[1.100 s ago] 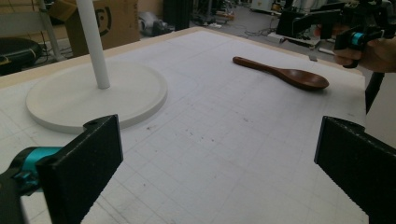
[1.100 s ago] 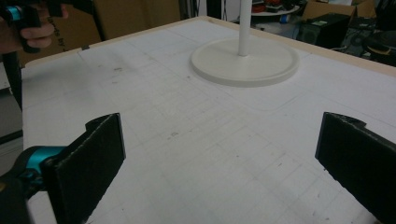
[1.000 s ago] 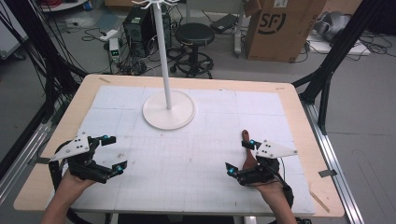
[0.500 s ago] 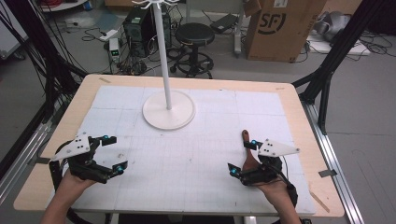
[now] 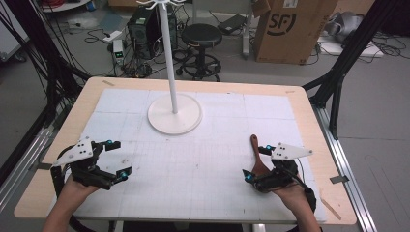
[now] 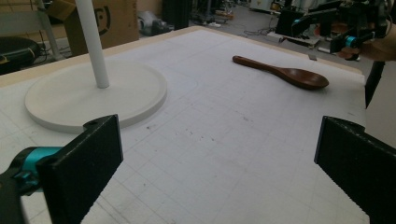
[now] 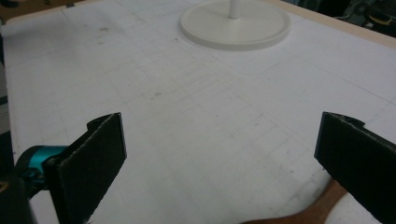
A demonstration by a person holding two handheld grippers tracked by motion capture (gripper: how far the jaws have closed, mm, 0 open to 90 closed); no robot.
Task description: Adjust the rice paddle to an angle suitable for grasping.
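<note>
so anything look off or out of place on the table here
Nothing stands out. The spoon lies flat on the mat beside the right gripper, the stand is upright, and the left gripper is open over bare mat. No spills or damage.

Even overhead light, soft shadows; gripper views grainy (near jaws blurred).

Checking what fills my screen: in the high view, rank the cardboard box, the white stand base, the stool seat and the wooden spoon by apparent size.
1. Cardboard box, largest.
2. White stand base.
3. Stool seat, though farther from the camera.
4. Wooden spoon, partly hidden by the right gripper.
</note>
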